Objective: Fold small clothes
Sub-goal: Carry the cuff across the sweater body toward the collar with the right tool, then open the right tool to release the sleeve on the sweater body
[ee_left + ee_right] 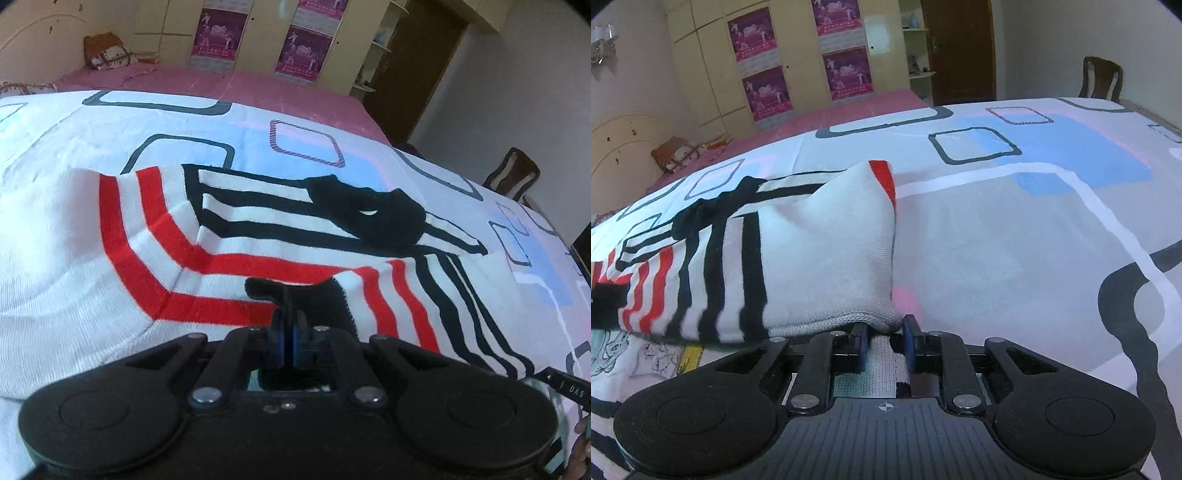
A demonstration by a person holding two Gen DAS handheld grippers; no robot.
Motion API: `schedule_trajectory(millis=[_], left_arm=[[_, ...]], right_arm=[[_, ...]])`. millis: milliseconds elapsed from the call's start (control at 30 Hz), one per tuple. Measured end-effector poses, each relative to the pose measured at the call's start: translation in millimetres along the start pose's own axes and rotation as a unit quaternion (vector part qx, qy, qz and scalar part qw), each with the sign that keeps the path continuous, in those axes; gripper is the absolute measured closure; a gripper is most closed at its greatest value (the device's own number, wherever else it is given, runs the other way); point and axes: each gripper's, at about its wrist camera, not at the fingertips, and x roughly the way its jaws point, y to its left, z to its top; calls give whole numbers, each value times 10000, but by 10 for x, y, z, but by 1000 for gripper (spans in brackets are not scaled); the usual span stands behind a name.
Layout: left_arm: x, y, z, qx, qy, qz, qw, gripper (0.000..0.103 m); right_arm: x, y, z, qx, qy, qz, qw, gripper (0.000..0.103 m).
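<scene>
A small white knit top (pixel 110 236) with red and black stripes and a black collar (pixel 369 214) lies on the patterned sheet. My left gripper (pixel 288 332) is shut on a black-edged part of the top near its red stripes. In the right wrist view the same top (pixel 820 258) is bunched and lifted at its white hem. My right gripper (pixel 886 332) is shut on that hem, with knit cloth showing between its blue pads (pixel 862 347).
The white sheet (pixel 1015 240) with blue, grey and black rounded squares covers the work surface. A pink bed (pixel 221 81) with a pillow lies behind it, then wardrobes with pink posters. A wooden chair (pixel 1100 77) and a brown door stand at the far right.
</scene>
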Motion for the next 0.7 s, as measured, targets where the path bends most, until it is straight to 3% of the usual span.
schedule_trajectory(millis=[167,200,233,300,367,500,600,633,700], left_arm=[[32,4,-23,15,42,-1,10000,99],[25,-5,-20,102,92,9,9999,94],[-15,-3,-17,154,96,84,9998,81],[-197,-46,-18,381,-229,383,9983,67],[-341,-145,-23,593,-529,449,9958,66],[-165,-597,-46,1075,-392,124,9934,61],[99,-871,-168,1477,-131,32,9889,51],[180,-888,-229,1628,27,156,9865,51],[136,-754,-280,1550,-63,164,9878,51]], right_arm=[[-26,12,19,-116,117,73,9998,84],[-77,5,27,-156,90,103,9998,84],[-170,-14,34,-209,-61,170,9996,84],[-384,-16,34,-388,-402,303,9980,84],[-471,30,65,-576,-488,268,9968,84],[-249,224,183,-429,-256,343,9982,84],[10,478,170,-647,189,474,9966,84],[85,521,122,-799,322,429,9954,84],[79,433,88,-758,271,410,9959,85]])
